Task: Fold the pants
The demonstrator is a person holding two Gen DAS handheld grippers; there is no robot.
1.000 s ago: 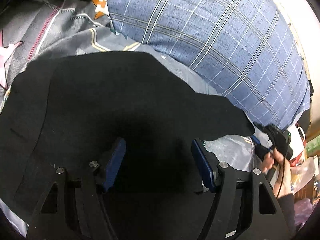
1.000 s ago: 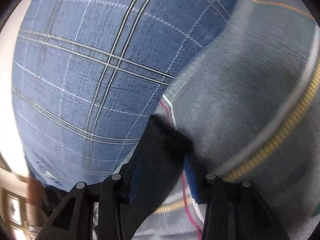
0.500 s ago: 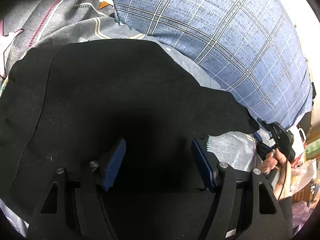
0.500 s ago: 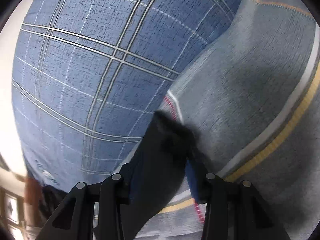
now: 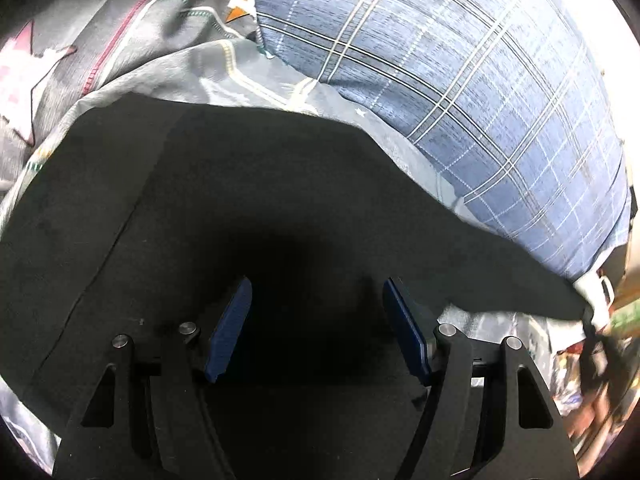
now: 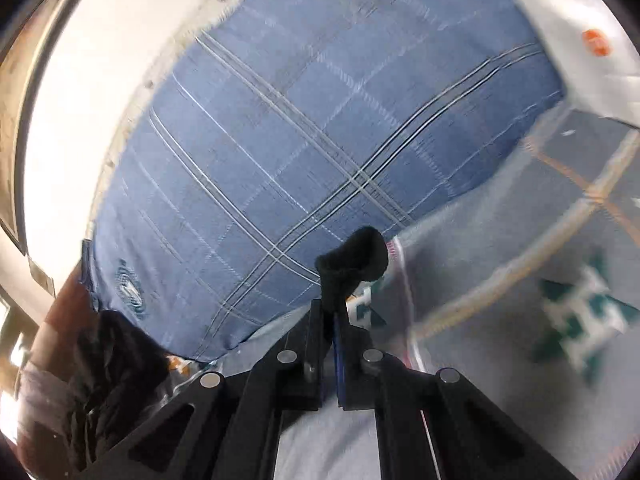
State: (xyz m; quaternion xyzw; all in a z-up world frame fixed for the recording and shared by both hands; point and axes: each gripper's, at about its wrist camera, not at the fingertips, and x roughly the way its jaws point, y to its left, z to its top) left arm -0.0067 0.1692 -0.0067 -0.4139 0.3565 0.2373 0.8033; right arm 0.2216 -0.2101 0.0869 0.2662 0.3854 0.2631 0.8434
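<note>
Behind the black pants (image 5: 260, 208), a blue plaid pillow (image 5: 460, 80) crowds close.

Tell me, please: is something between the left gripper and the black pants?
Nothing visible. The left gripper stands open right above the black pants, with only bare cloth between its pads. The right gripper has just closed on a corner.
</note>
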